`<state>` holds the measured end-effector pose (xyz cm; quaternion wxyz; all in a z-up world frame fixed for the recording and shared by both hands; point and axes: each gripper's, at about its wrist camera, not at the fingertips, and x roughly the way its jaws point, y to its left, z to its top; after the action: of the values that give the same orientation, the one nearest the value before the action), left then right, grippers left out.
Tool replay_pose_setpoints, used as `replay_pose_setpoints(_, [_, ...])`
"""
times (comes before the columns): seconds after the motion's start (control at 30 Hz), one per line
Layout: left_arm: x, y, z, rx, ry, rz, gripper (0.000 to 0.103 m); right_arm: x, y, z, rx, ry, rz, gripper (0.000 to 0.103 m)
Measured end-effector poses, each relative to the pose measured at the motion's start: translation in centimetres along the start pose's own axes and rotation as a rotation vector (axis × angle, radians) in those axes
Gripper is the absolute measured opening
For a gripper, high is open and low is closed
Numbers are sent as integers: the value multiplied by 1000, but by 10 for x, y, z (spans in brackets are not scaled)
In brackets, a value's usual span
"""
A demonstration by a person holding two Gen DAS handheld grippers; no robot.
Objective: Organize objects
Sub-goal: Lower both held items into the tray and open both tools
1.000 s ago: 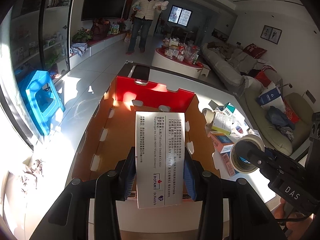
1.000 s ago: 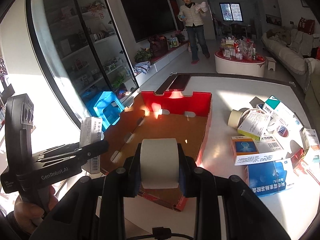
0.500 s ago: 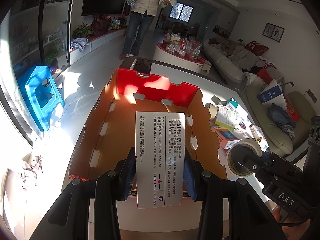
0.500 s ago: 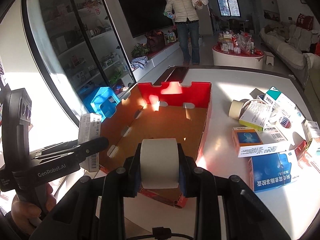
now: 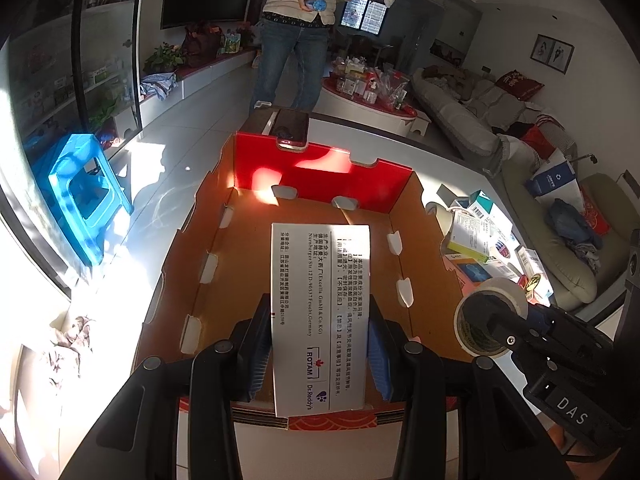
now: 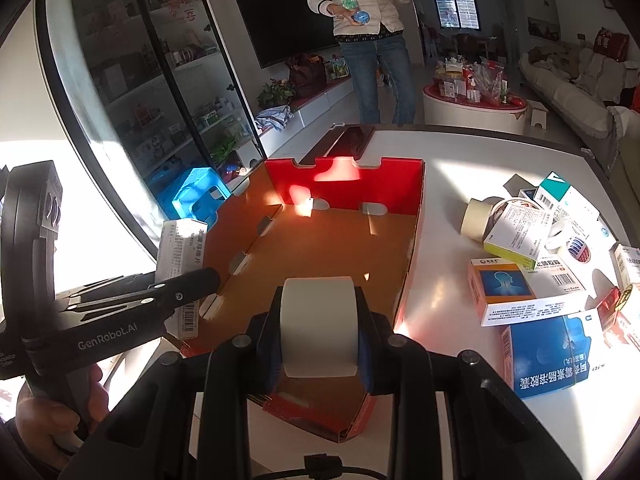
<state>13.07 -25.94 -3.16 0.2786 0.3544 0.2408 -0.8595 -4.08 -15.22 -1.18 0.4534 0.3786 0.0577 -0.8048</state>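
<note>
Gripping one white box (image 5: 320, 312), left gripper (image 5: 318, 354); right gripper (image 6: 319, 338) clamps one tape roll (image 6: 319, 326); perhaps two rolls tabled.

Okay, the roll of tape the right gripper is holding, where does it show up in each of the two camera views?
Left wrist view: roll of tape at lower right, beside the tray's right wall.
Right wrist view: bottom centre, clamped between the fingers.
Shared landmark: the tray's red end wall.

Red-walled brown tray (image 5: 328, 172), white box (image 5: 320, 312)
</note>
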Motion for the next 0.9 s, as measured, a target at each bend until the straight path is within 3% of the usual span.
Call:
replay_pose_setpoints(0.83, [40, 6, 8, 14, 81, 48, 46, 49, 2, 4, -17, 75, -33, 30])
replay_pose_setpoints(0.87, [41, 6, 8, 13, 89, 45, 54, 50, 1, 4, -13, 76, -36, 32])
replay_pose_setpoints(0.9, [42, 6, 8, 9, 91, 45, 68, 50, 0, 3, -10, 76, -34, 37])
